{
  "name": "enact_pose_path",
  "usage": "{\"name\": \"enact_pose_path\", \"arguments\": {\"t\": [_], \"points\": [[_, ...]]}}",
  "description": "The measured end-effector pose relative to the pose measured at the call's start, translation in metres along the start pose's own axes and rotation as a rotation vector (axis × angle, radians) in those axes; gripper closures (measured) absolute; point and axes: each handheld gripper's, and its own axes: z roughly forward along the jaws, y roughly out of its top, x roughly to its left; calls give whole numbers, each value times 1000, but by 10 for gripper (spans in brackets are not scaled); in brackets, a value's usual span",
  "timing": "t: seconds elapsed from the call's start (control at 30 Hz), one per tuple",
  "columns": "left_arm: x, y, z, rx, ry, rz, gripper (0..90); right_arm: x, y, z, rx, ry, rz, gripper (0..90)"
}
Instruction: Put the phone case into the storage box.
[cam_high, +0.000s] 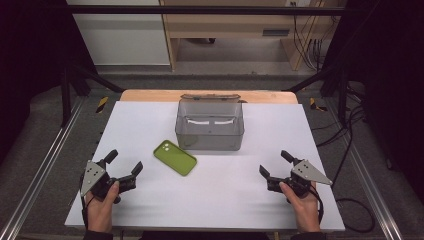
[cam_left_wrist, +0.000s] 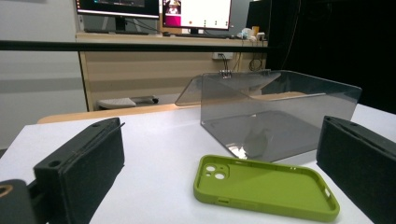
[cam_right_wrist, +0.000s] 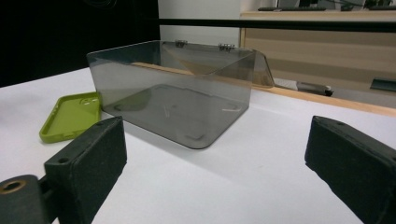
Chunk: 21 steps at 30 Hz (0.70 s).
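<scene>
Open smoky clear box (cam_high: 210, 125), nothing inside

From above, the bottom edge cuts off my forearms, and my left hand (cam_high: 101, 207) hides the back of my left gripper (cam_high: 124, 161). In the right gripper view, the smoky box (cam_right_wrist: 173, 100) covers the green phone case's (cam_right_wrist: 70, 116) far end. The monitors (cam_left_wrist: 154, 9) are cropped and blurred.

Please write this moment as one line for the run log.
left gripper: open, empty | right gripper: open, empty | green phone case: flat on table, in front of box | clear box: lid open, empty
</scene>
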Motion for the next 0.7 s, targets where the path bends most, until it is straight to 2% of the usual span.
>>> {"name": "enact_pose_path", "arguments": {"t": [0.1,0.2,0.33,0.37,0.43,0.47,0.5,0.53,0.57,0.6,0.63,0.67,0.7], "points": [[1,-1,-1,9,3,-9,9,1,0,1,33,8,43,58],[1,0,-1,7,7,-13,9,1,-1,1,55,14,45,55],[0,-1,-1,10,8,-28,10,7,-3,3,127,13,43,49],[1,-1,-3,11,15,-21,9,9,-3,5,144,15,53,49],[0,-1,-3,16,18,-22,10,16,-3,10,187,19,50,50],[0,-2,-3,23,16,-18,10,24,-1,17,237,20,38,53],[0,-2,-3,23,16,-18,10,24,-1,17,237,20,38,53],[-1,-2,-3,23,12,-20,10,33,3,24,261,49,44,57],[-1,-2,-3,23,12,-20,9,38,6,29,287,57,39,58],[-1,-3,-2,24,6,-24,9,38,6,29,287,57,39,58],[-1,-3,-2,31,12,-21,10,50,11,40,351,70,10,67],[-1,-3,-2,31,12,-21,10,50,11,40,351,70,10,67],[-1,-3,-2,33,10,-18,10,56,13,46,380,84,9,67]]}}
